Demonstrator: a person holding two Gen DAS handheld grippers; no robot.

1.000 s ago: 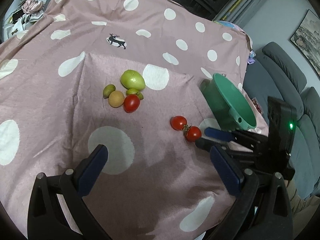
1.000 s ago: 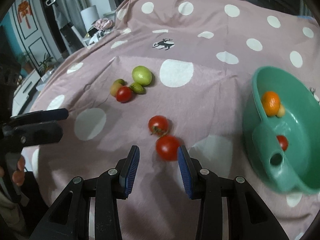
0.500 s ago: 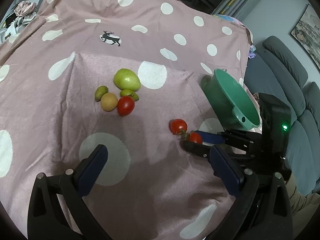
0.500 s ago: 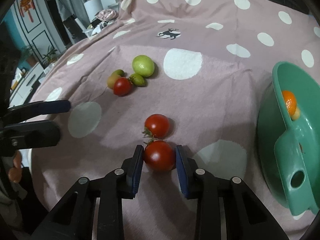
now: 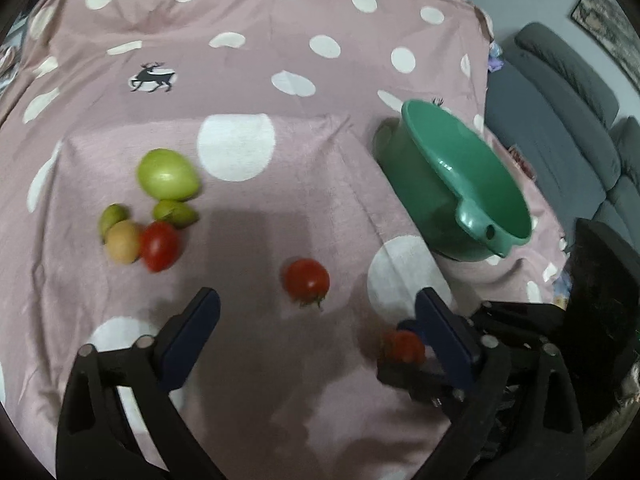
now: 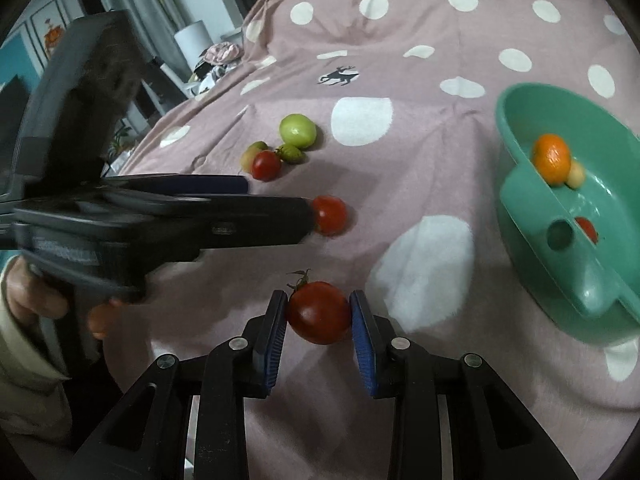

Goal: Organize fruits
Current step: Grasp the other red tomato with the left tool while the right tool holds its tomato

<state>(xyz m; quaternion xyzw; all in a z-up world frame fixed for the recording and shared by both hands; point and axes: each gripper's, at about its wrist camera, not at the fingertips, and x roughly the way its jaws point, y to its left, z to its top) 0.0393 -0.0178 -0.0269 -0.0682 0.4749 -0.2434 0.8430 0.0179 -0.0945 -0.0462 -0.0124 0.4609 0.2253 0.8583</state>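
Observation:
My right gripper (image 6: 319,312) is shut on a red tomato (image 6: 319,313) and holds it above the pink dotted cloth; the tomato also shows in the left wrist view (image 5: 403,346). My left gripper (image 5: 316,320) is open, with a second red tomato (image 5: 306,281) lying just ahead between its fingers; in the right wrist view this tomato (image 6: 330,214) sits at its fingertips. A cluster of a large green fruit (image 5: 168,174), small green fruits, a tan fruit and a red tomato (image 5: 159,245) lies to the left. A green bowl (image 6: 520,184) holds an orange (image 6: 552,158) and other fruit.
The pink cloth with white dots (image 5: 236,148) covers the whole surface. The green bowl (image 5: 424,184) stands at the right near the cloth's edge. A grey sofa (image 5: 568,92) is beyond it. Shelves and clutter stand at the left in the right wrist view (image 6: 216,56).
My right gripper closed on the near tomato and lifted it off the cloth. My left gripper moved forward to the other tomato.

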